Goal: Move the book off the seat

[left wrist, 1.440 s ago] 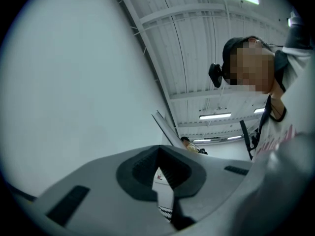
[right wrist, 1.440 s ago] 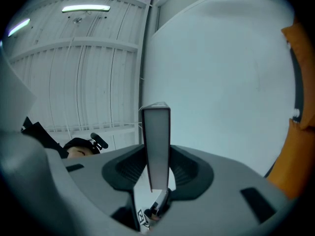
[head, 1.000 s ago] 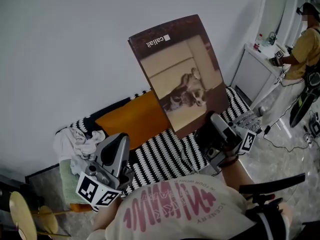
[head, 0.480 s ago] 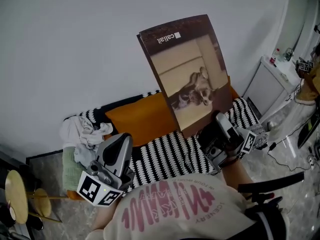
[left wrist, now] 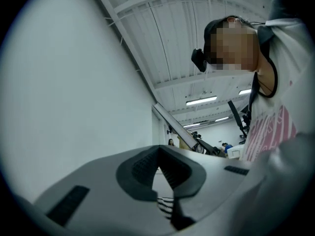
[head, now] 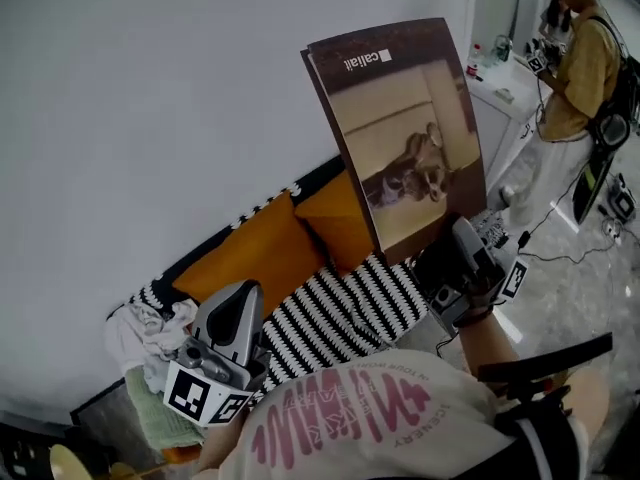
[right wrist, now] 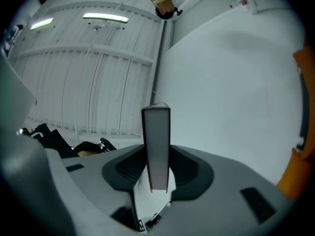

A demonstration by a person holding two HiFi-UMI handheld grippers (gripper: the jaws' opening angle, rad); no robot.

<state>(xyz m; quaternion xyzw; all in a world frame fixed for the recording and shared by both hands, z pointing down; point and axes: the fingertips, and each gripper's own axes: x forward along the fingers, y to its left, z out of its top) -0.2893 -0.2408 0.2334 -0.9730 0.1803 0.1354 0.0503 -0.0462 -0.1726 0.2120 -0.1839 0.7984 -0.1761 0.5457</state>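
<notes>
The book (head: pixel 405 138), a large thin one with a brown cover showing a dog photo, stands upright in the air above the sofa's striped seat (head: pixel 340 313). My right gripper (head: pixel 438 255) is shut on its lower edge. In the right gripper view the book's edge (right wrist: pixel 157 141) rises straight out from between the pads, against the white wall. My left gripper (head: pixel 238 293) hangs low at the left over the seat's front, shut with nothing in it. Its fingertips (left wrist: pixel 158 152) meet, and a bit of striped fabric shows below them.
Two orange cushions (head: pixel 250 258) lean against the wall behind the seat. A heap of pale clothes (head: pixel 150 328) lies at the sofa's left end. A person in a yellow shirt (head: pixel 575 58) stands by a white cabinet (head: pixel 500 88) at the top right; cables (head: pixel 560 258) trail on the floor.
The book, still held by the right gripper, has shifted right and a little higher in the head view. The view has swung and the person in yellow shows again at top right.
</notes>
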